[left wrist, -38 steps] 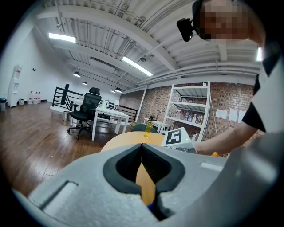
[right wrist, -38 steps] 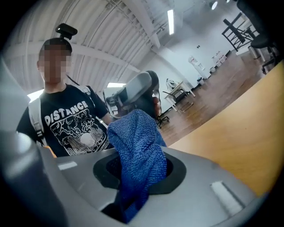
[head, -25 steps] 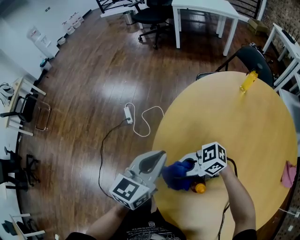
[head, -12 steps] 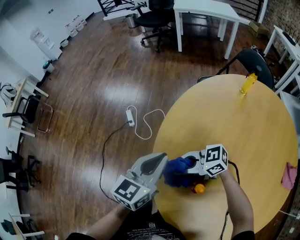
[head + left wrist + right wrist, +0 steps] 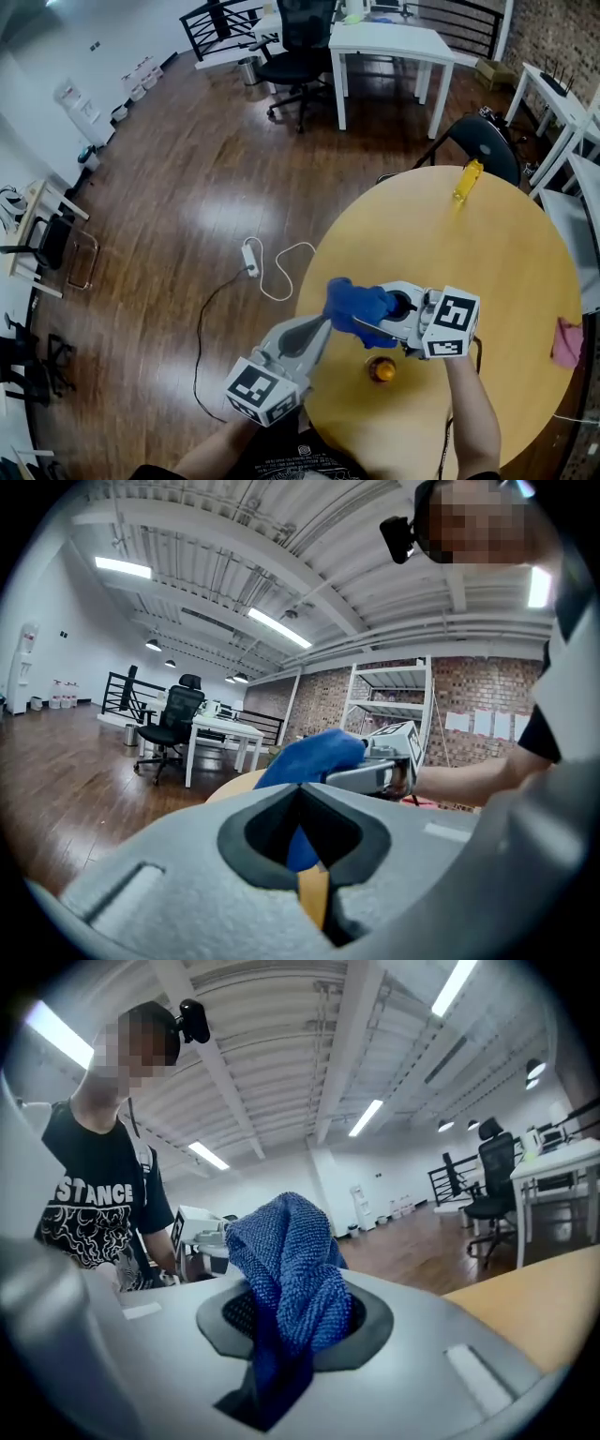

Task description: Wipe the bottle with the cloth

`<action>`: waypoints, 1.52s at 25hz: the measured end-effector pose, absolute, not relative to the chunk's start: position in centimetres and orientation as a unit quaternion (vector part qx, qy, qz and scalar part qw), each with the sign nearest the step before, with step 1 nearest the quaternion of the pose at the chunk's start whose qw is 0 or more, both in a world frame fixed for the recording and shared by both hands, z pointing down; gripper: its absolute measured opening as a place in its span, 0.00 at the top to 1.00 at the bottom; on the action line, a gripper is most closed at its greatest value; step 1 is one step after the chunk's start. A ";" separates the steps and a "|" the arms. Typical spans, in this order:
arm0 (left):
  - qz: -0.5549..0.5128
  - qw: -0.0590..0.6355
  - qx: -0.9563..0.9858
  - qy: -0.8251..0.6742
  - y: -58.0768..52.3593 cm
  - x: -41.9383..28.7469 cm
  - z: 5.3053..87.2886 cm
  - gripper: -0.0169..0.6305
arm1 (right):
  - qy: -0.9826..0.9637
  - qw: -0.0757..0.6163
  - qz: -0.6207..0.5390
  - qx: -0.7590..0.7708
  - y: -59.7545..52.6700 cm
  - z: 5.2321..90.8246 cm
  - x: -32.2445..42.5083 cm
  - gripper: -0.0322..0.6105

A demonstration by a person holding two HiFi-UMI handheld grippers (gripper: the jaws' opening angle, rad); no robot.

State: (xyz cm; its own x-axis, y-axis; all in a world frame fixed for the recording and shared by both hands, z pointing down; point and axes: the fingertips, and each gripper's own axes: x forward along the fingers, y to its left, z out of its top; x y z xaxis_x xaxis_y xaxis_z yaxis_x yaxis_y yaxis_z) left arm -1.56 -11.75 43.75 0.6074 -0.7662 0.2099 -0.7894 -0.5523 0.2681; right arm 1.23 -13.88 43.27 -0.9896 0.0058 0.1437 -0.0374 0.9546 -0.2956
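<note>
A small bottle with an orange cap (image 5: 380, 368) stands on the round yellow table (image 5: 506, 253), near its front edge. My right gripper (image 5: 364, 323) is shut on a bunched blue cloth (image 5: 354, 305), held just above and to the left of the bottle, apart from it. In the right gripper view the cloth (image 5: 286, 1279) bulges out of the gripper (image 5: 279, 1377). My left gripper (image 5: 322, 326) hovers at the table's left edge, shut with nothing in it. In the left gripper view the gripper (image 5: 314, 888) points at the cloth (image 5: 309, 757).
A yellow bottle (image 5: 466, 181) stands at the table's far edge and a pink cloth (image 5: 565, 342) lies at its right edge. A black chair (image 5: 492, 117) is behind the table. A power strip with cable (image 5: 253, 255) lies on the wood floor.
My right gripper has lifted the blue cloth up and to the left, off the bottle. The orange cap now shows in full. The left gripper has barely moved.
</note>
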 end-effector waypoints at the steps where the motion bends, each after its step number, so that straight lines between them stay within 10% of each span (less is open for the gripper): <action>1: 0.033 0.168 0.882 -0.439 -11.6 -1.3 43.5 0.97 | -0.987 0.065 0.142 0.031 -14.0 42.3 1.7 0.81; 25: 0.049 0.141 0.930 -0.337 -6.0 3.3 41.0 0.97 | -0.804 -0.009 0.015 0.594 -4.1 34.0 15.1 0.77; 38: 0.044 0.132 0.968 -0.207 -0.5 -4.2 39.7 0.97 | -0.651 0.001 0.008 0.759 5.6 34.0 7.9 0.78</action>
